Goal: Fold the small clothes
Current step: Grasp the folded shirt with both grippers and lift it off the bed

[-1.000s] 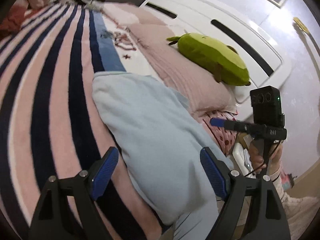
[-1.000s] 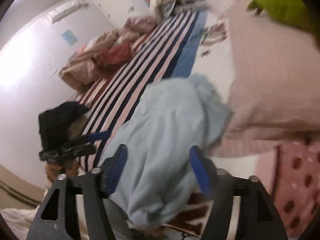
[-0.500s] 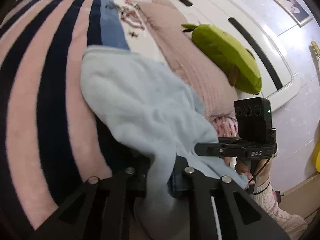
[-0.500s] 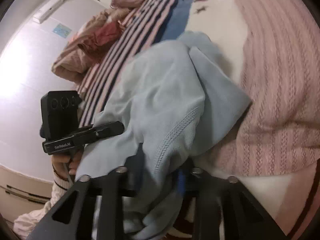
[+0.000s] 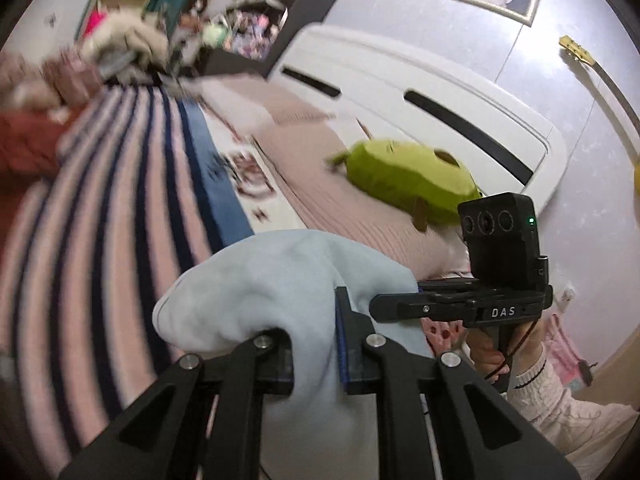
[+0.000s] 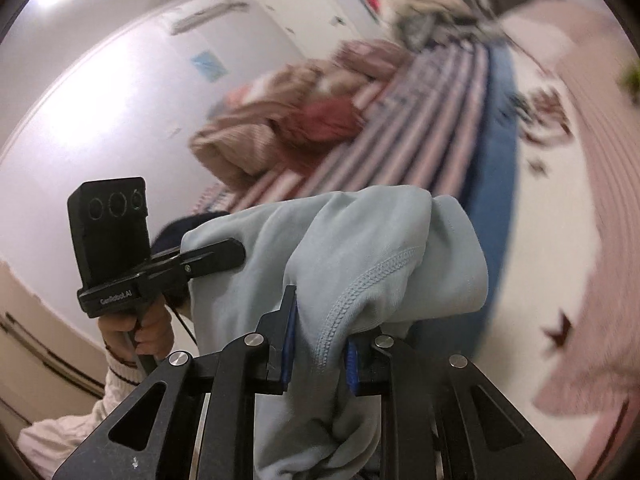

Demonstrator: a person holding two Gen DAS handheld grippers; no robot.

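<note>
Garment [image 5: 280, 280]: pale blue, lifted over striped bed [image 5: 100, 240] | left tool [image 5: 316, 352] and right tool [image 6: 318, 344] both clamped on bunched edges | risk: thick folds slipping toward 6 o'clock mid-fold

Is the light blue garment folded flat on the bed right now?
No. The light blue garment hangs bunched, pinched by left gripper and right gripper.

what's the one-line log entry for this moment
step: lift for fold | left tongs: shut on garment | right tongs: shut on garment | garment: light blue, bunched, held above bed | plush: on pillow
</note>
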